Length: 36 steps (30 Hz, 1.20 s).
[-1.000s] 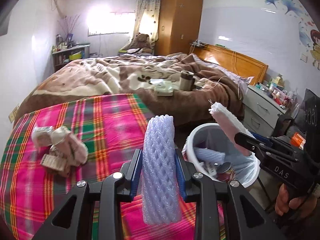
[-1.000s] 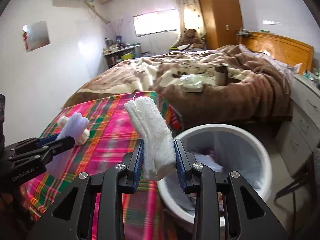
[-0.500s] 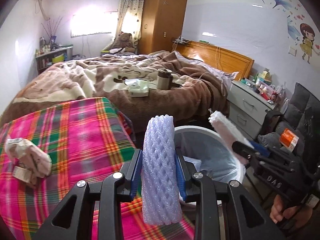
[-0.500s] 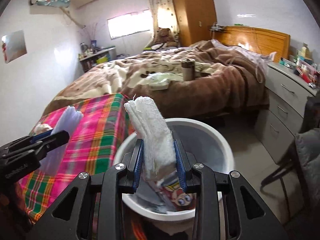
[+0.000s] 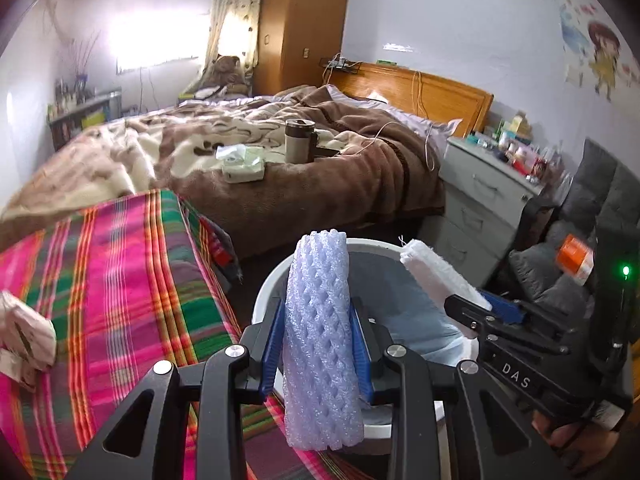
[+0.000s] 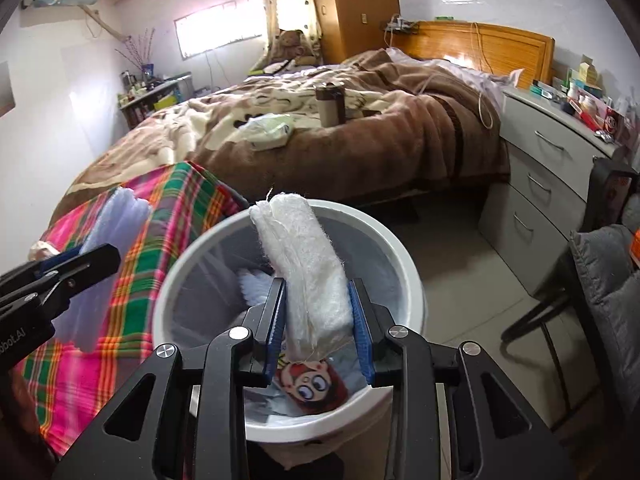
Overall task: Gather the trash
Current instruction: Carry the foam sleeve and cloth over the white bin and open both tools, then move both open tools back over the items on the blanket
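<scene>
Right tool (image 6: pixel 319 320) grips white wad (image 6: pixel 308 268) above bin rim (image 6: pixel 404 256) (bin open).

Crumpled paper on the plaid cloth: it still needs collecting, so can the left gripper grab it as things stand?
Probably not yet. The left gripper is shut on the foam net, so its jaws are full. The crumpled paper lies uncovered on the plaid cloth.

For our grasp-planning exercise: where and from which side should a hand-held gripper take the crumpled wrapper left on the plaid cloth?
Grip the crumpled wrapper across its raised, bunched middle, coming from above. It lies low and loose on the plaid cloth, so a side approach would likely push it along.
</scene>
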### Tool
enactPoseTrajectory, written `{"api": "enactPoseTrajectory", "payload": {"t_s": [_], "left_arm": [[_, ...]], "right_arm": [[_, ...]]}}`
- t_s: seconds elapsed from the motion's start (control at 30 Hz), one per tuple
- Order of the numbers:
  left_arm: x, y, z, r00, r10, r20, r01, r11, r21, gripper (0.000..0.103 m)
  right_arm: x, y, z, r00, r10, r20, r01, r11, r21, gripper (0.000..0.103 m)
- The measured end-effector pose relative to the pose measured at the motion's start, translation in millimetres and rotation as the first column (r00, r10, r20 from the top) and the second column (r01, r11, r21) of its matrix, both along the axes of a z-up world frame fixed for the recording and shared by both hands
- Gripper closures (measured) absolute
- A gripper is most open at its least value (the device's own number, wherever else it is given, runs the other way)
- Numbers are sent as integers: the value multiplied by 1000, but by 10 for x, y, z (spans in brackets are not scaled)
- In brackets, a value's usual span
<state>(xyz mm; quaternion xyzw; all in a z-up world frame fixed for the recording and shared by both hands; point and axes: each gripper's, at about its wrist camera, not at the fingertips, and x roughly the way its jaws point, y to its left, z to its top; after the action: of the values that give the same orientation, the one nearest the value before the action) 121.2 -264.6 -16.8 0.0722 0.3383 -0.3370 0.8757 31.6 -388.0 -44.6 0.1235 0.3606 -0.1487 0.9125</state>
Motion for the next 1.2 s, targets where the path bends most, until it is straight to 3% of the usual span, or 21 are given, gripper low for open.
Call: {"api": "enactPoseTrajectory", "payload": {"t_s": [0.23,0.33,0.47,0.57,1.0,1.2], "left_arm": [[93,-142,-72,998,-12,-61,11,1000,-16,71],[91,-175,-90,999,-6,-36,6,1000,6,69],[137,-142,-97,997,-14,-73,12,1000,-27,51],[129,-96,-64,998,-2,-55,1,1000,-25,48],[130,384,94,996,77,-42,-79,996,-49,45],[109,717,178,989,151,3,-150,987,-50,42]], "right_arm": [[48,-71,-87,999,-8,-41,8,1000,-4,68],[59,-79,-91,999,-5,-48,5,1000,-5,68],[61,-99,-89,998,-24,-55,24,1000,-13,59],[47,-91,-72,998,-24,-52,23,1000,-20,44],[79,132,92,1000,25,14,-25,1000,-19,43],[128,328,157,994,83,69,-82,996,-15,43]]}}
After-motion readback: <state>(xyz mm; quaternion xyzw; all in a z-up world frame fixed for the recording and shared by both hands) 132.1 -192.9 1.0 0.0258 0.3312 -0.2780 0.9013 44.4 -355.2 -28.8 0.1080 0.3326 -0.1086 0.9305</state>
